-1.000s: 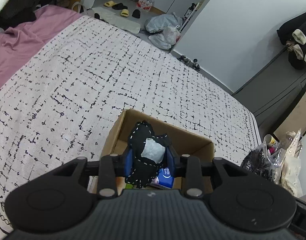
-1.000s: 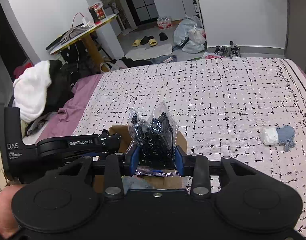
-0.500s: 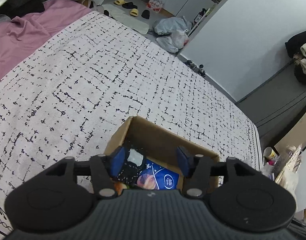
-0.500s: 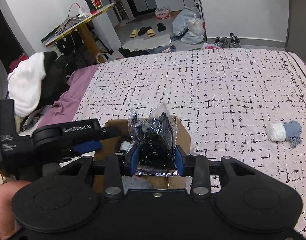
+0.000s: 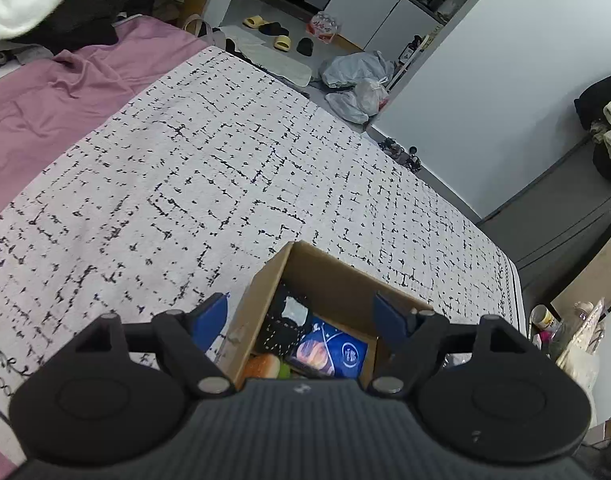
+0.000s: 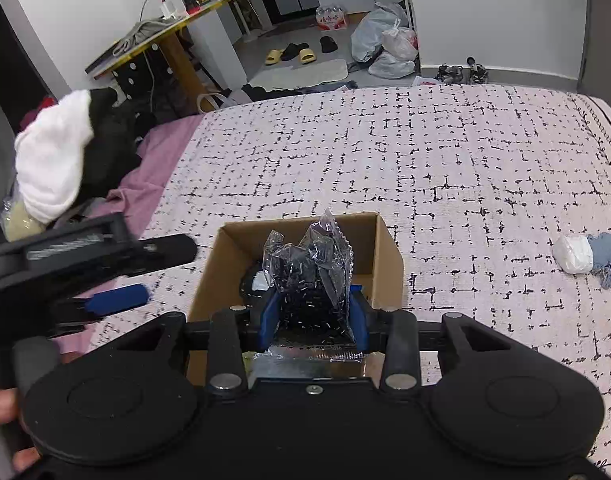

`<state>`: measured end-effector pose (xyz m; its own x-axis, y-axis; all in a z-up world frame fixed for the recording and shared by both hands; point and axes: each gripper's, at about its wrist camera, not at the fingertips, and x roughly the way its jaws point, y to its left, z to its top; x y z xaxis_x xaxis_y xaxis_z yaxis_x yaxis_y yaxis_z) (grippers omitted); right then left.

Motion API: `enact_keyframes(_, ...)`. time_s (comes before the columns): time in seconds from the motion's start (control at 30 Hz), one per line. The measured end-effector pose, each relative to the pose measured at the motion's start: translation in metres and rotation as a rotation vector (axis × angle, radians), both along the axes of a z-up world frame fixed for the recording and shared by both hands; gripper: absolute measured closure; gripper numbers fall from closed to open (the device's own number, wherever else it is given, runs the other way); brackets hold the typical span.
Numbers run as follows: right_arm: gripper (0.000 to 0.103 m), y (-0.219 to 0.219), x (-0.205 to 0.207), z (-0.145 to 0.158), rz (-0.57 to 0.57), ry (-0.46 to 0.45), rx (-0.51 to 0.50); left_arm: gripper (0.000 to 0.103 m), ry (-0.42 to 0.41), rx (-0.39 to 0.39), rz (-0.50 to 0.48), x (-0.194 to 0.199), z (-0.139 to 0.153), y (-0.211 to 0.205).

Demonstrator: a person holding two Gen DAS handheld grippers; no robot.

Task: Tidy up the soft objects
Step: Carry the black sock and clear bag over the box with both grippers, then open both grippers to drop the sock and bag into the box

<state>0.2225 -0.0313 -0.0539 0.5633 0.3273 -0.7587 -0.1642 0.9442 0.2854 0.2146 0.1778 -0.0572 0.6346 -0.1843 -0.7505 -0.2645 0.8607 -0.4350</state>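
Observation:
An open cardboard box [image 5: 265, 292] [image 6: 389, 248] stands on the patterned bedspread. Inside lie a black stitched cloth item [image 5: 279, 330], a blue packet [image 5: 331, 350] and an orange soft item [image 5: 261, 365]. My left gripper [image 5: 303, 318] is open and empty above the box's left side; it also shows in the right wrist view [image 6: 117, 296]. My right gripper [image 6: 311, 312] is shut on a clear bag of black pieces [image 6: 311, 276], held over the box. A white and blue sock bundle [image 6: 587, 254] lies on the bed to the right.
A pink sheet [image 5: 45, 108] [image 6: 145, 184] lies on the bed's left side, with a pile of white and black clothes [image 6: 61, 168] beyond. Bags, slippers and a desk stand on the floor past the bed. Bottles and bags [image 5: 565, 332] sit off the right edge.
My left gripper opened and dropped the black stitched item into the box, then drew back and to the left. My right gripper moved the clear bag over the box opening.

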Motion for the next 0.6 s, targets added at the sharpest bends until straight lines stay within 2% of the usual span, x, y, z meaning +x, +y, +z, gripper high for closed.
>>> enact_keyframes(0.1, 0.064, 0.005, 0.003, -0.003, 0.004, -0.004, -0.017, 0.023, -0.012, 0.016, -0.004, -0.008, 0.006, 0.000)
enact_keyframes(0.27, 0.049, 0.005, -0.005, 0.000, 0.016, -0.009, -0.006, 0.014, -0.028, 0.026, -0.007, -0.020, 0.013, -0.001)
enact_keyframes(0.4, 0.047, -0.004, -0.015, 0.008, 0.008, -0.033, -0.004, 0.008, -0.033, 0.054, 0.000, -0.024, 0.018, -0.006)
enact_keyframes(0.6, 0.032, -0.030, -0.025, 0.019, -0.021, -0.068, 0.011, 0.006, -0.032, 0.082, -0.028, -0.026, 0.024, -0.022)
